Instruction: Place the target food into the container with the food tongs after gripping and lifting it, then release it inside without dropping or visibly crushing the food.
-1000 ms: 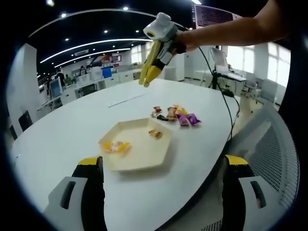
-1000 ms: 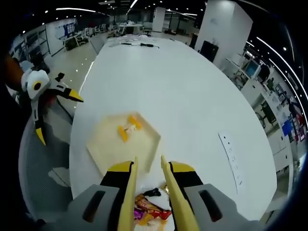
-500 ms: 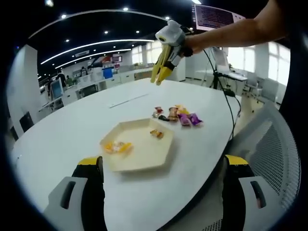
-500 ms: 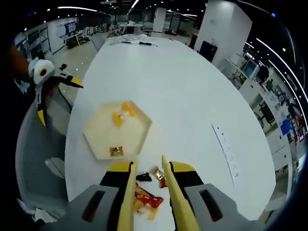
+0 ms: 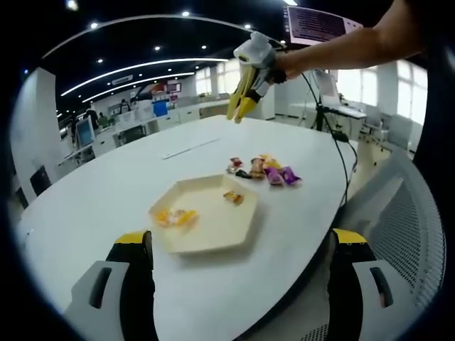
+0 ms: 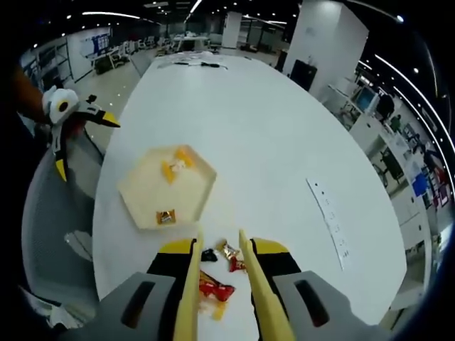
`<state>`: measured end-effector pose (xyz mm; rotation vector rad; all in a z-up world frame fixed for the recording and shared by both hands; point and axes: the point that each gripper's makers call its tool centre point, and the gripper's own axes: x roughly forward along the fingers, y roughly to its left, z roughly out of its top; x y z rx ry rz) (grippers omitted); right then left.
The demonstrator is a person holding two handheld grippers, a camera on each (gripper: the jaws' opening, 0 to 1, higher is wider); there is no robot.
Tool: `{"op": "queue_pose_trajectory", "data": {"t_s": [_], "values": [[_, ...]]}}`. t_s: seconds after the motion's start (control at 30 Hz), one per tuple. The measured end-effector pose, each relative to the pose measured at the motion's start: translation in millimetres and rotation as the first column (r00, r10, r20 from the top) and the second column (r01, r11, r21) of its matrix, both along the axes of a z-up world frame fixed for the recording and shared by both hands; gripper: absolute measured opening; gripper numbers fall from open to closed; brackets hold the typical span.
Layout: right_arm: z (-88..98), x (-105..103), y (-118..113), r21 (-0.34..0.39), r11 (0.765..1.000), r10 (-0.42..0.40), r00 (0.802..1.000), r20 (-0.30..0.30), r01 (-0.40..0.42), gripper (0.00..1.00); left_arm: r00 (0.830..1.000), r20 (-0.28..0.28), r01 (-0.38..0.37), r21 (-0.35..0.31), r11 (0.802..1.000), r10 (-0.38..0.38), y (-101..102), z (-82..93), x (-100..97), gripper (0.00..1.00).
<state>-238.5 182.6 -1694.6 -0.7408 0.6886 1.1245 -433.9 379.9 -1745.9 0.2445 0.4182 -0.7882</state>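
My right gripper point(image 6: 219, 245) hangs above the table with its yellow tong jaws only a narrow gap apart and nothing between them. In the left gripper view I see it point(image 5: 239, 114) high over the far side of the table, tips pointing down, jaws nearly together and empty. Just under those jaws in the right gripper view lies the cluster of wrapped candies point(image 6: 217, 273): a black piece, a gold and red piece, and an orange and red wrapper nearer to me. From the other side the same candies point(image 5: 261, 168) lie in a short row near the table's edge, just beside the tray's far corner but apart from it.

The hexagonal tray point(image 6: 139, 206) sits on the white table point(image 6: 270, 135) close to the edge by the mesh chair point(image 6: 50, 234). It holds one brown wrapped piece point(image 6: 165, 217) near the corner facing me and a yellow and white heap point(image 6: 176, 164) at the opposite side.

My left gripper point(image 5: 238, 245) is held low at the table's edge, jaws spread wide and holding nothing; in the right gripper view it point(image 6: 89, 145) hangs beside the chair, off the table, jaws apart.

A white power strip point(image 6: 328, 220) lies flat on the far side of the table.
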Motion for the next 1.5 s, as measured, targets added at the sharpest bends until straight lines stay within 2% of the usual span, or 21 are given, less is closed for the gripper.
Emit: {"op": "queue_pose_trajectory", "data": {"t_s": [0.3,0.87,1.2,1.5], "values": [[-16.7,9,-6,-0.008,1.000,0.020,1.000,0.009,-0.020,0.28,1.000,-0.008,-0.004,-0.001,1.000,0.004,0,-1.4,0.2,0.99],[-69.0,23,-12,-0.015,0.999,0.044,0.998,-0.033,-0.045,0.28,0.999,-0.037,-0.022,0.003,1.000,0.022,2,-6.2,0.7,0.99],[-101.4,28,-12,-0.011,1.000,0.027,0.997,-0.070,-0.028,0.28,0.998,-0.052,-0.022,-0.002,1.000,0.022,0,-7.2,0.3,0.99],[-118.2,31,-7,-0.027,0.998,0.047,0.995,-0.086,-0.049,0.28,0.997,-0.077,-0.026,-0.009,1.000,0.025,-2,-10.5,0.6,0.99]]}}
